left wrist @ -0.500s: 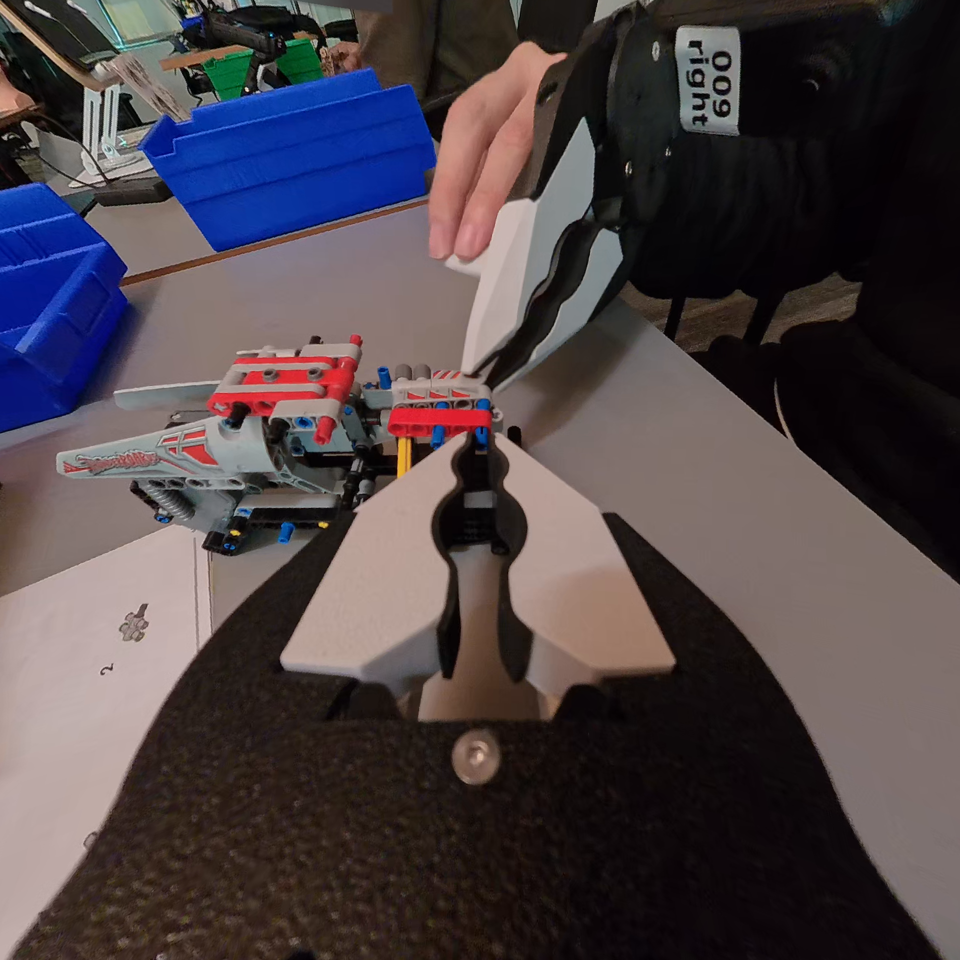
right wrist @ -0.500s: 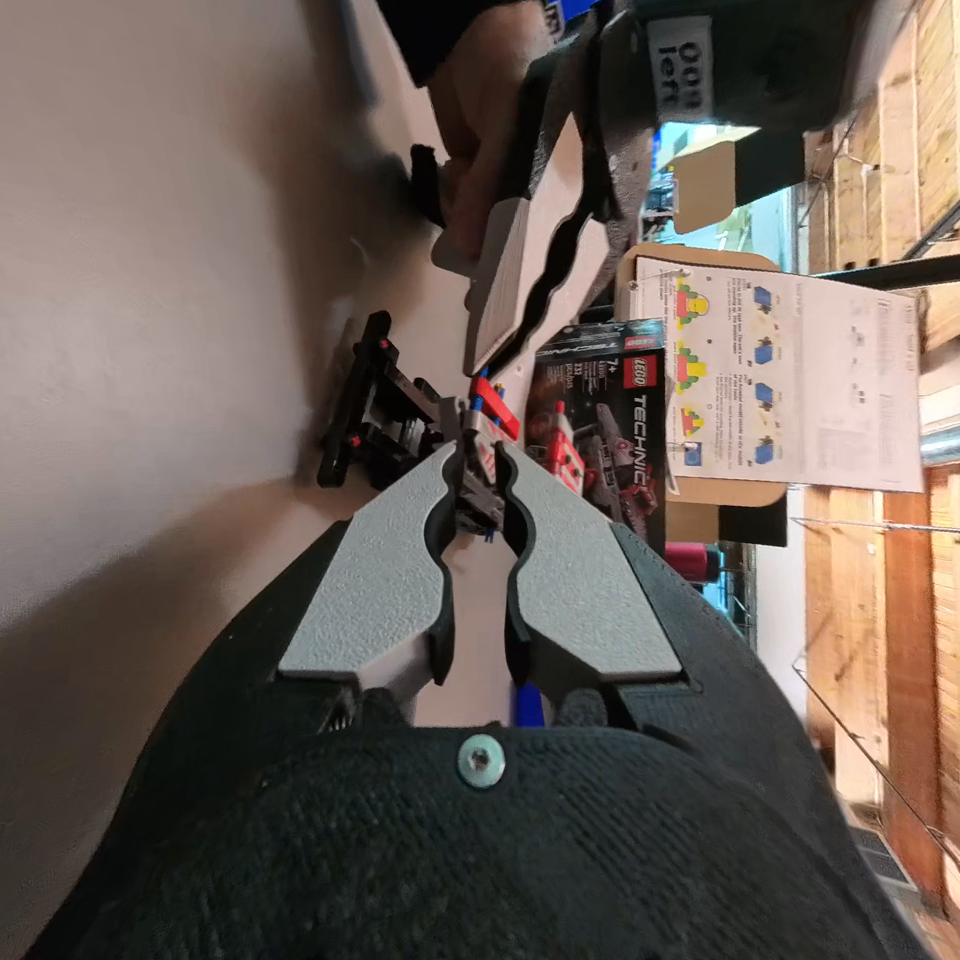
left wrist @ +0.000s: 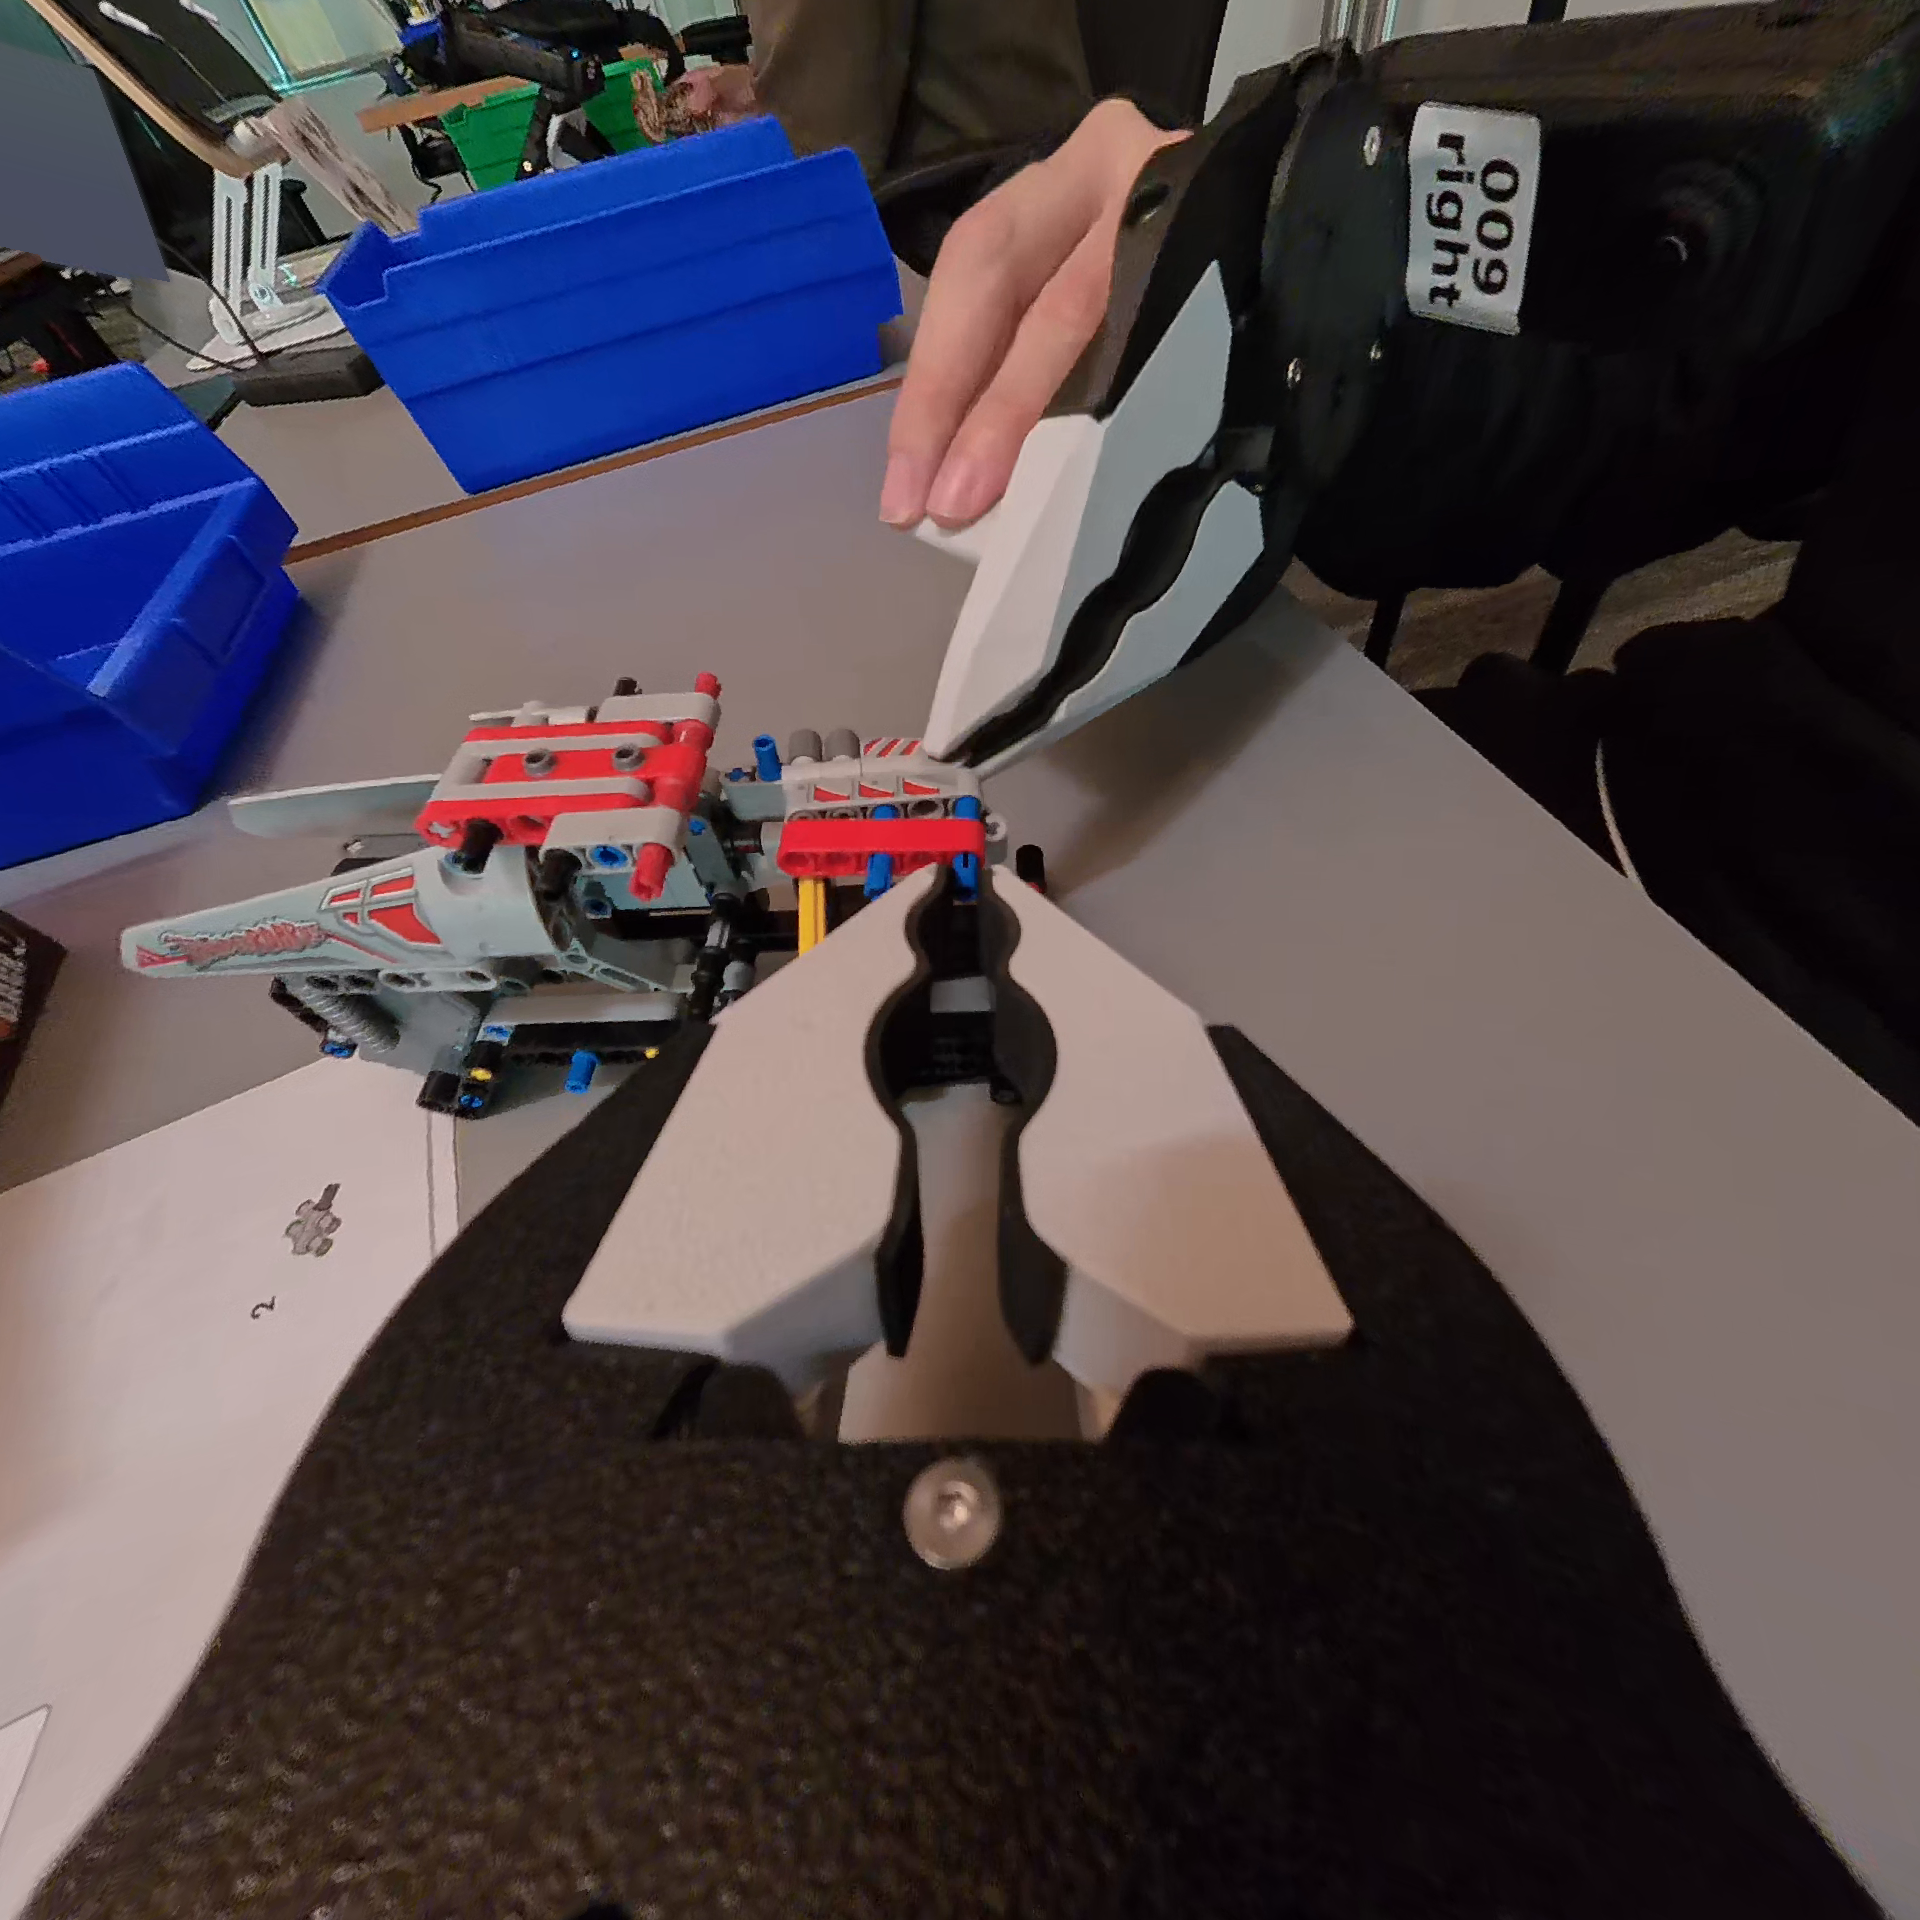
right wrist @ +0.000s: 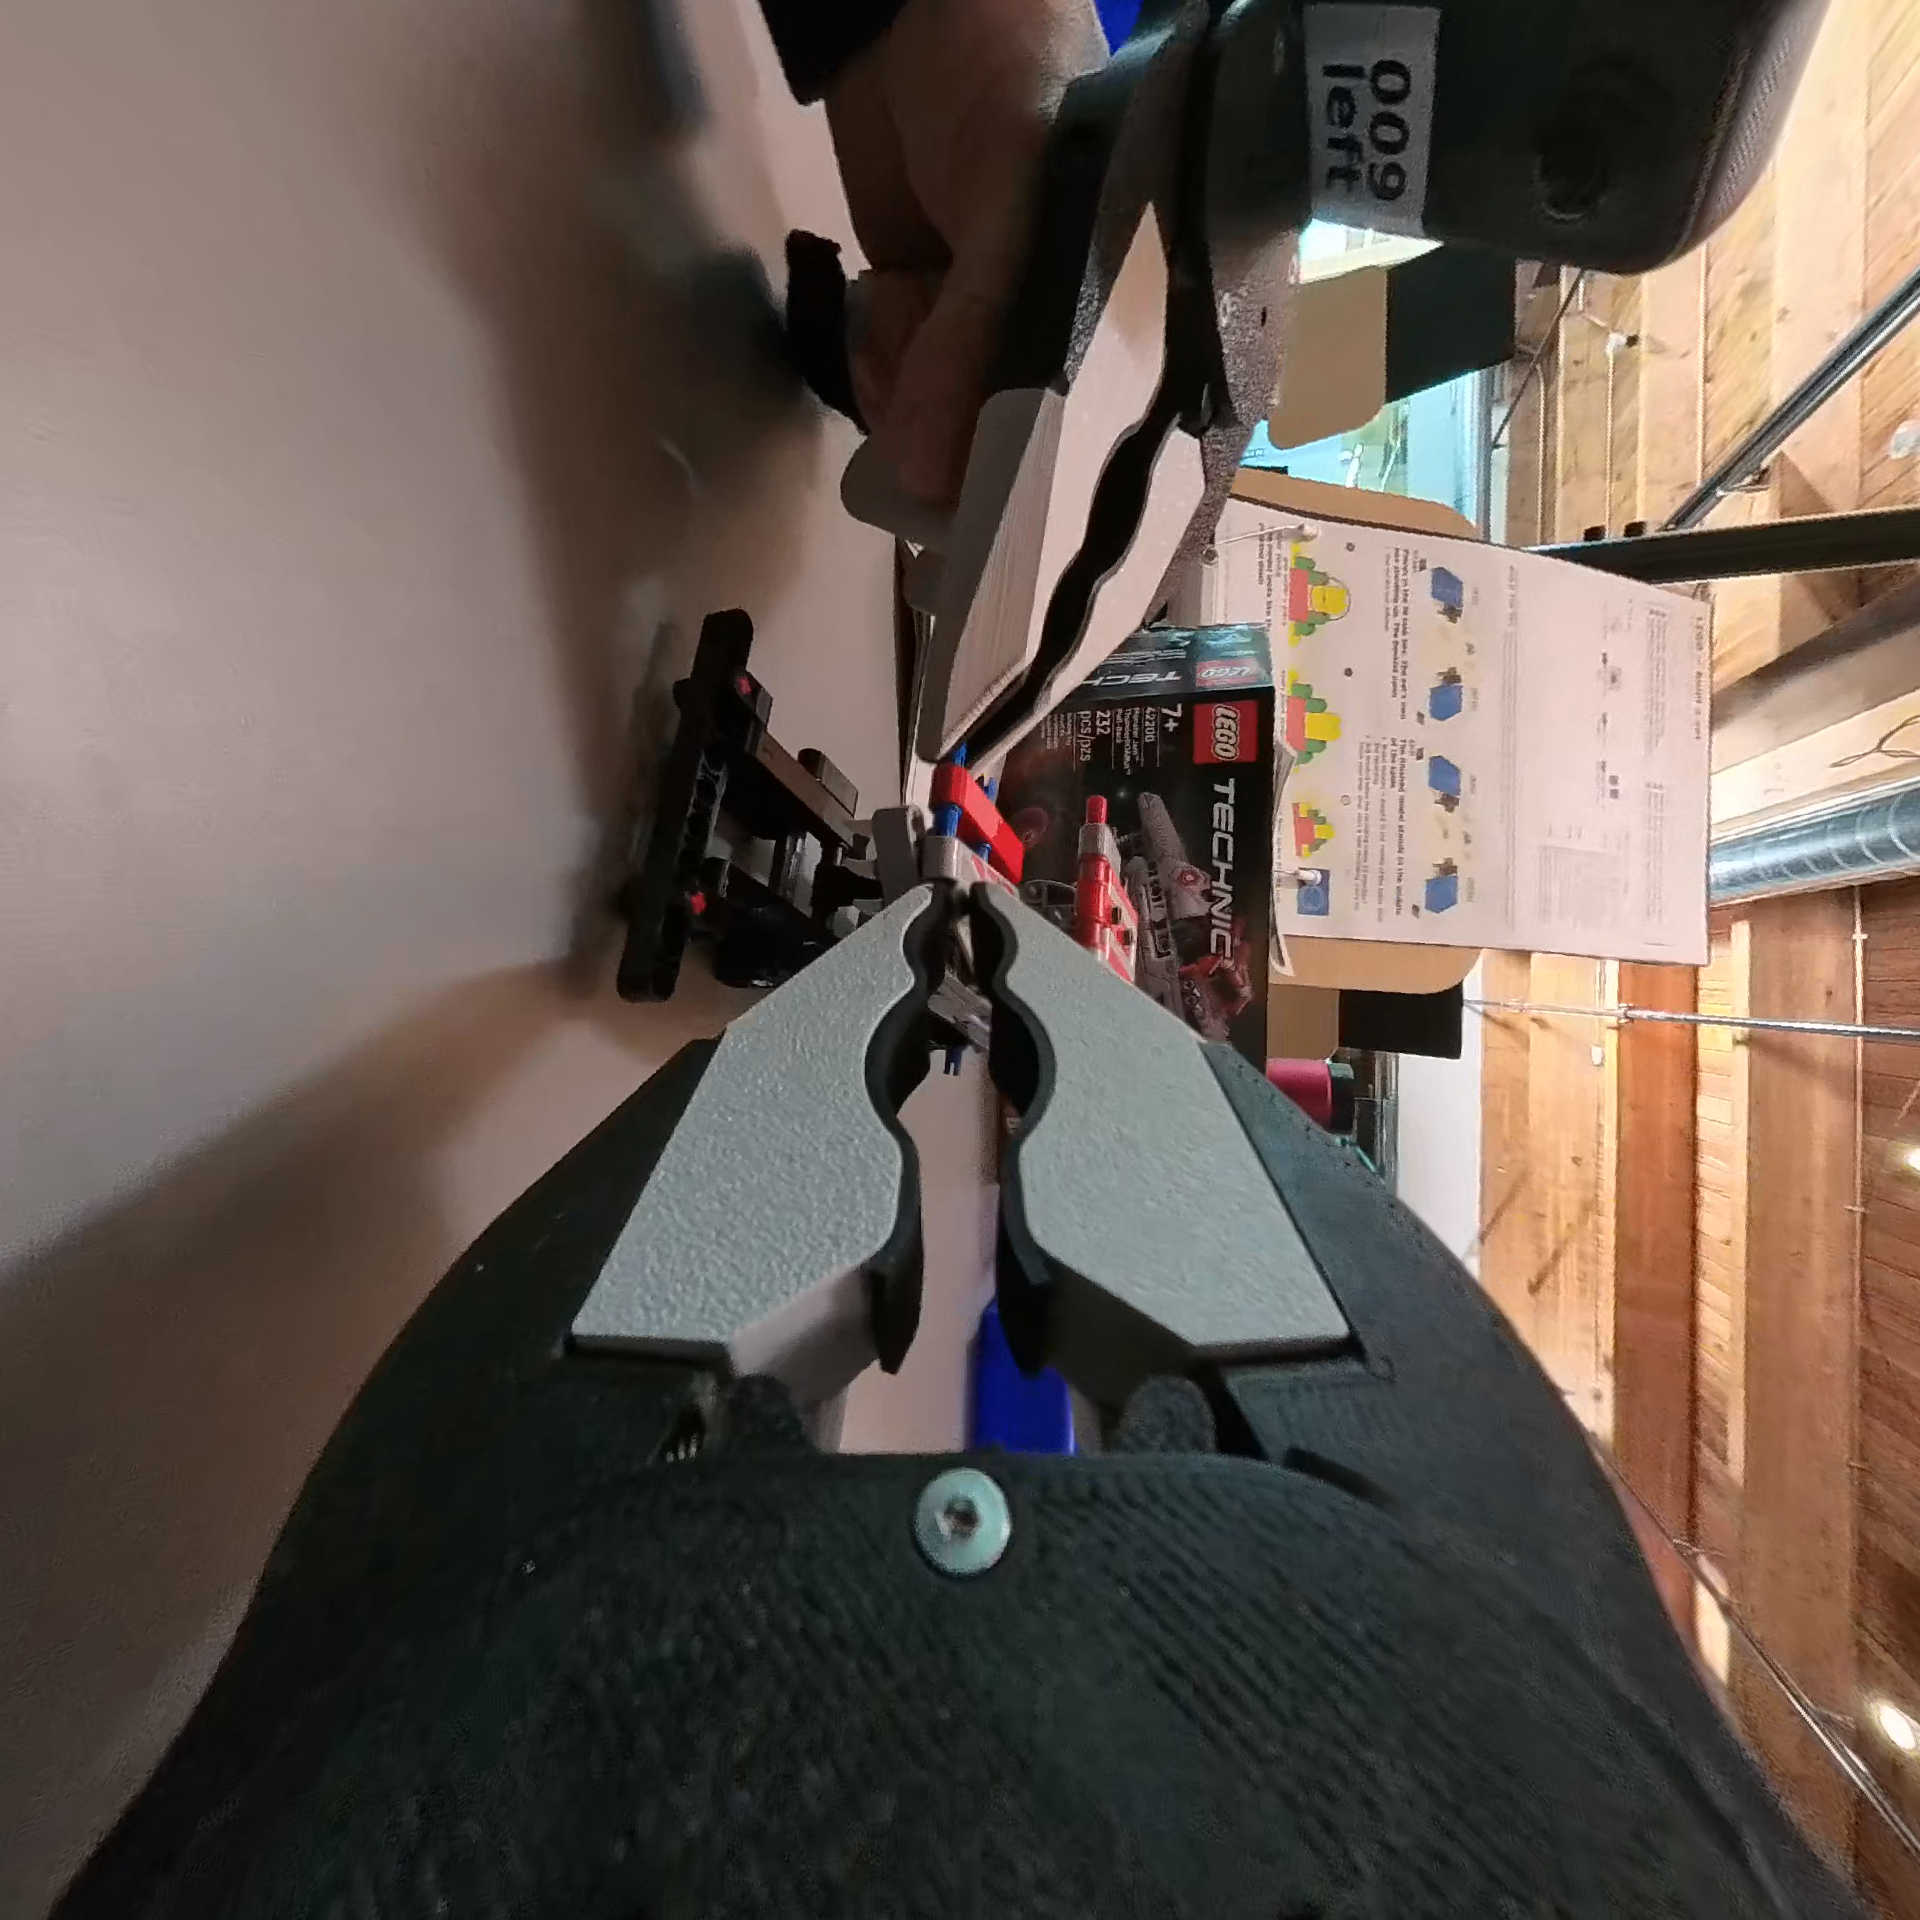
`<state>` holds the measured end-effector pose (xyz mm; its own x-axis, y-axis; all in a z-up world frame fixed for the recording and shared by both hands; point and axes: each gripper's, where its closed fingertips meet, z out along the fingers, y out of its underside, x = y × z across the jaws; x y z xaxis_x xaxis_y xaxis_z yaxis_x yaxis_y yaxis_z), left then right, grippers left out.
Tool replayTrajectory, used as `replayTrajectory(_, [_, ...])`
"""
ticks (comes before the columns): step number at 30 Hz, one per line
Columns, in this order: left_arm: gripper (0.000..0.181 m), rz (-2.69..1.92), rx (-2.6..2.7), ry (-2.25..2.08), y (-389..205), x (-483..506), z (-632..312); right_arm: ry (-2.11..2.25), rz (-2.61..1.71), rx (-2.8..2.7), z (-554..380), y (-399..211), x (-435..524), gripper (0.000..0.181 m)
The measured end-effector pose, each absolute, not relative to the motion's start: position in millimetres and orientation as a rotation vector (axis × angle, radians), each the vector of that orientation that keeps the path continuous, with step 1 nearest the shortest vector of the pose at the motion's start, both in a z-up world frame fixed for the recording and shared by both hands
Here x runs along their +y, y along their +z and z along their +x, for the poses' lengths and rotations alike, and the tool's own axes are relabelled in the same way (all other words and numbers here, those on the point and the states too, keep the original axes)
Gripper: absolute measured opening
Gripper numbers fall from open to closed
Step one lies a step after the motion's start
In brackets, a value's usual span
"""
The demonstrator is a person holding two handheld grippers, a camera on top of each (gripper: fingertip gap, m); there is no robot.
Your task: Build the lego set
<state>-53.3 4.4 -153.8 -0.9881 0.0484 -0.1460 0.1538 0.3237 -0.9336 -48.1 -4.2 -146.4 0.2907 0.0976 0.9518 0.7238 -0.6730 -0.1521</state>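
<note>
Lego model (left wrist: 582,883): part-built grey, red and black craft resting on the grey table (left wrist: 1351,987), nose toward the blue bins (left wrist: 623,301).
Left gripper (left wrist: 956,883): jaws nearly closed, clamped low on the model's rear by the red beam (left wrist: 883,844), likely to brace it.
Right gripper (right wrist: 951,904): nearly closed, pinching the grey striped piece (left wrist: 883,774) at the rear top, apparently seating it.
Paper instructions (left wrist: 208,1299): flat beside the model for reference.

The half-built lego model (left wrist: 582,883) stands upright on the grey table (left wrist: 1351,1039), toward its right edge: a grey body with red beams, blue pins, a black base, apparently a yellow axle beneath, pointed nose facing left.
</note>
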Motion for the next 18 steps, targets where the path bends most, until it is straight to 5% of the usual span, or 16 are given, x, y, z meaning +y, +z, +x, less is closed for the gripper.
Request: replayTrajectory(18, [0.001, -0.113, 2.533, -1.513, -154.3, 2.6, -46.8, -1.551, -2.017, -0.776, -43.5, -145.9, 0.0, 0.000])
